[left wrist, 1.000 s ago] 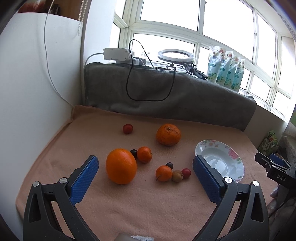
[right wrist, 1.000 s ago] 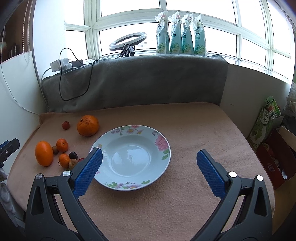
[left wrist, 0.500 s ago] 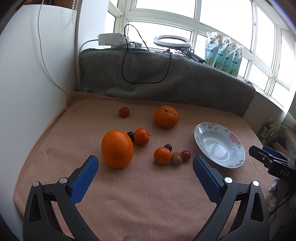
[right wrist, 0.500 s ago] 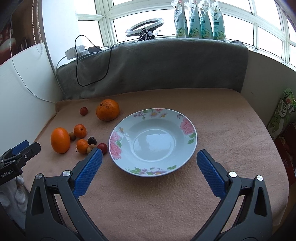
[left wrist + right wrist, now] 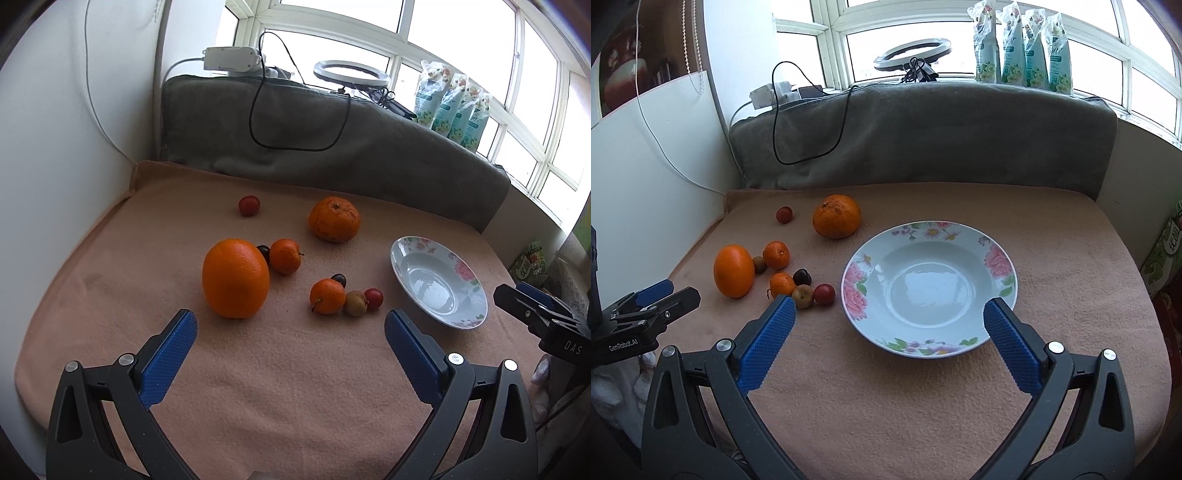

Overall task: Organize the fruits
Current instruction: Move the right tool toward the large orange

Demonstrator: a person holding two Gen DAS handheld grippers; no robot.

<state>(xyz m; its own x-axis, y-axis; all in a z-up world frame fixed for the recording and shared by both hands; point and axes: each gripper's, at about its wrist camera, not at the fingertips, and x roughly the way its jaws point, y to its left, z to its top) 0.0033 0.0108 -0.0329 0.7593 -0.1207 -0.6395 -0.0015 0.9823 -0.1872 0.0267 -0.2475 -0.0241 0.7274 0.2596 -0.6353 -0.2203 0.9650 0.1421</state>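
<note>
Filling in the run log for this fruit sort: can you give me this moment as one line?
stage: pre-grasp | left tool: open, empty | right tool: open, empty | plate: empty | large orange: on cloth, nearest left tool

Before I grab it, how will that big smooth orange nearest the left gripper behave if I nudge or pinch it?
The large orange is rounded and sits alone on the soft peach blanket, so a nudge would probably roll it, though the nap may slow it. Its bulk suggests it is fairly heavy. The left gripper looks open just wide enough to straddle it.

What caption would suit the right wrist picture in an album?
Open right gripper poised over an empty floral plate, with oranges and small fruits scattered beside it.
</note>
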